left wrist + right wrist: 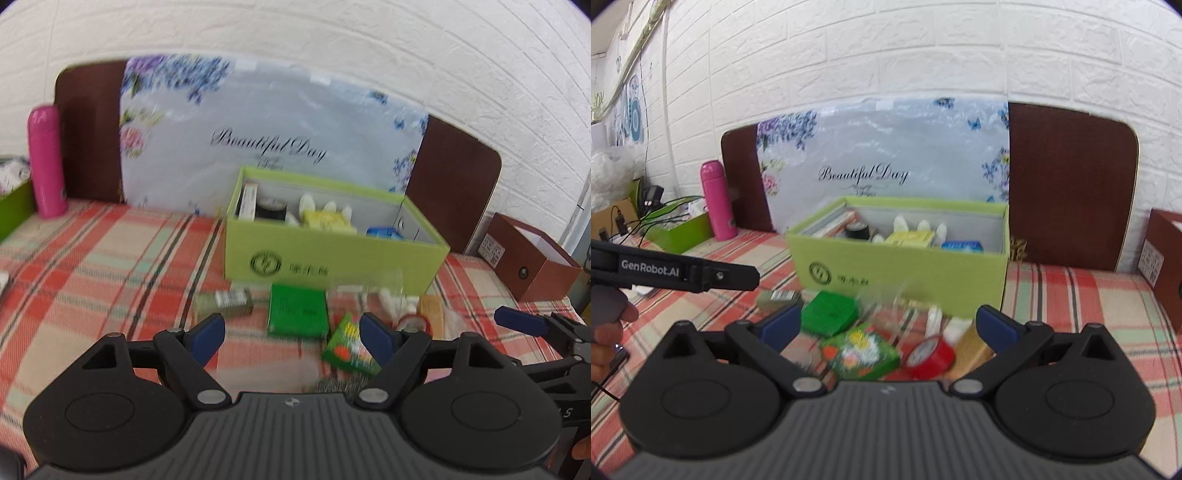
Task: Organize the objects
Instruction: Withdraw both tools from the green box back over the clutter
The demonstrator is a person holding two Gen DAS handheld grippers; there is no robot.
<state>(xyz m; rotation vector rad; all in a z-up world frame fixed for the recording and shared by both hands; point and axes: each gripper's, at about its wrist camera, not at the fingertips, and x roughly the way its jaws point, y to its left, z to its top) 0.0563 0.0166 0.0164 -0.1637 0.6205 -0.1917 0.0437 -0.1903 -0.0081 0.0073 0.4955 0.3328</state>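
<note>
"Beautiful Day" is printed in script on the flowered panel (886, 158) propped against the white brick-pattern wall, and "GenRobot.AI" is read on the side of the left claw (293, 334). A round emblem and blurred characters are carried on the light green cardboard box (905, 275), which is set on the plaid tabletop (103, 258) and holds small packages. Just before it are scattered a green square packet (829, 314), a printed green sachet (860, 354) and a red tape roll (931, 356). The right claw (886, 328) is spread wide; both claws are held apart, empty.
</note>
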